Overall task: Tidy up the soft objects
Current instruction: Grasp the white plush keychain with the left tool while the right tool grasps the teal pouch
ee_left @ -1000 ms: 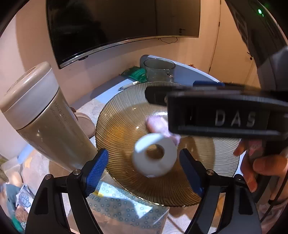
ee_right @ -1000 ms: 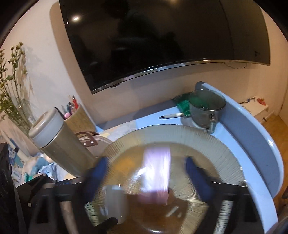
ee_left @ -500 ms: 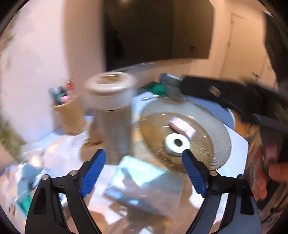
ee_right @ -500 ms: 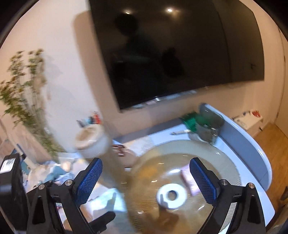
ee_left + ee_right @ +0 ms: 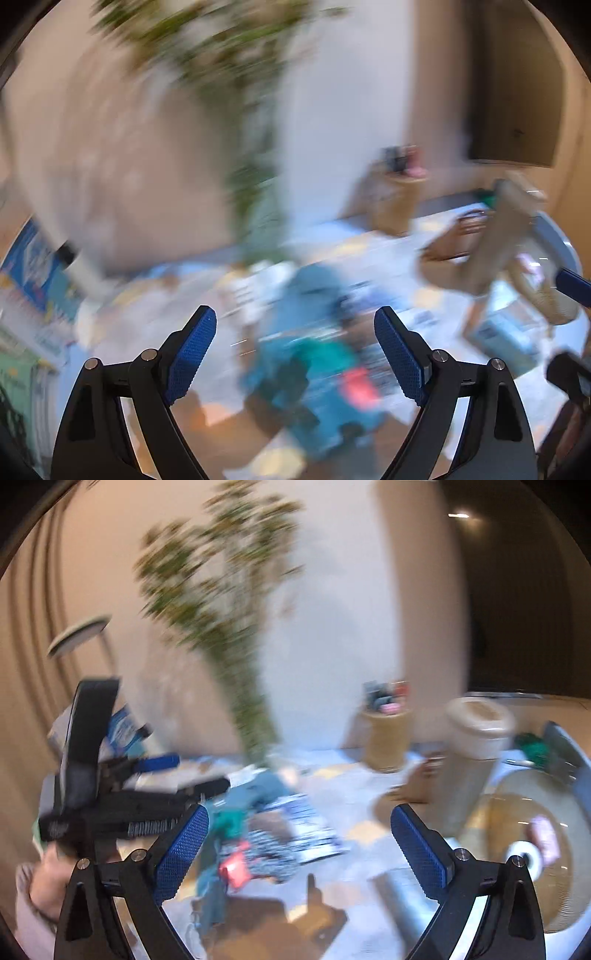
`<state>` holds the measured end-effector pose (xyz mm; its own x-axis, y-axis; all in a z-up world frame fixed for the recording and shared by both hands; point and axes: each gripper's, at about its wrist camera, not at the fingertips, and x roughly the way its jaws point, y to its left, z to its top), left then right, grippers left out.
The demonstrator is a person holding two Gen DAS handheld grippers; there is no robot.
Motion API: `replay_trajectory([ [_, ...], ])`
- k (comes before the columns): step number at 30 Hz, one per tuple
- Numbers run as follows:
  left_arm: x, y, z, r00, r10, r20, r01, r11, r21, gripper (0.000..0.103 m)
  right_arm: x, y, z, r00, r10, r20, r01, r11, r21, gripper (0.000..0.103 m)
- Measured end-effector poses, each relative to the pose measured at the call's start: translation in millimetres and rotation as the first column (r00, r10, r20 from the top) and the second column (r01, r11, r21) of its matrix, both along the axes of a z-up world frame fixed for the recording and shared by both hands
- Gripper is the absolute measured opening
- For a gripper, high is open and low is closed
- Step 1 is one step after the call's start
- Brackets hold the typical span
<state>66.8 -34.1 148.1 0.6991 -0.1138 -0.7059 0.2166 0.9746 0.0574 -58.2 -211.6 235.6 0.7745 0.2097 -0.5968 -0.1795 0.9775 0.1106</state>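
Both views are blurred by motion. My left gripper (image 5: 295, 347) is open and empty above a heap of teal and patterned soft items (image 5: 314, 354) with a small red piece (image 5: 356, 384). My right gripper (image 5: 299, 845) is open and empty; the same heap (image 5: 258, 830) lies between its fingers. The amber glass plate (image 5: 491, 812) at the right holds a white ring (image 5: 524, 854) and a pink soft block (image 5: 545, 832). The left gripper's body (image 5: 110, 808) shows at the left of the right wrist view.
A beige lidded tumbler (image 5: 476, 746) stands beside the plate, with a pen holder (image 5: 386, 738) behind it. A tall dried plant (image 5: 229, 627) stands against the wall. A blue patterned packet (image 5: 506, 332) lies at the right. A wall-mounted TV (image 5: 528, 590) is at the far right.
Both grippers have swung left, away from the plate, and now face the heap of soft items. The ring and pink block stay on the plate. Both grippers remain open.
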Motion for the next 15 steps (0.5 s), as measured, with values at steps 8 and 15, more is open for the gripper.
replay_trajectory([
  [8,14,99,-66,0.989,0.13,-0.072,-0.135,0.989,-0.065,0.087,6,91,-65,0.979,0.184,-0.085,-0.189,0.981,-0.05,0.099],
  [15,25,118,-119,0.978,0.158,-0.134,-0.167,0.984,-0.065,0.087,30,119,-121,0.954,0.229,-0.191,-0.241,0.97,-0.043,0.099],
])
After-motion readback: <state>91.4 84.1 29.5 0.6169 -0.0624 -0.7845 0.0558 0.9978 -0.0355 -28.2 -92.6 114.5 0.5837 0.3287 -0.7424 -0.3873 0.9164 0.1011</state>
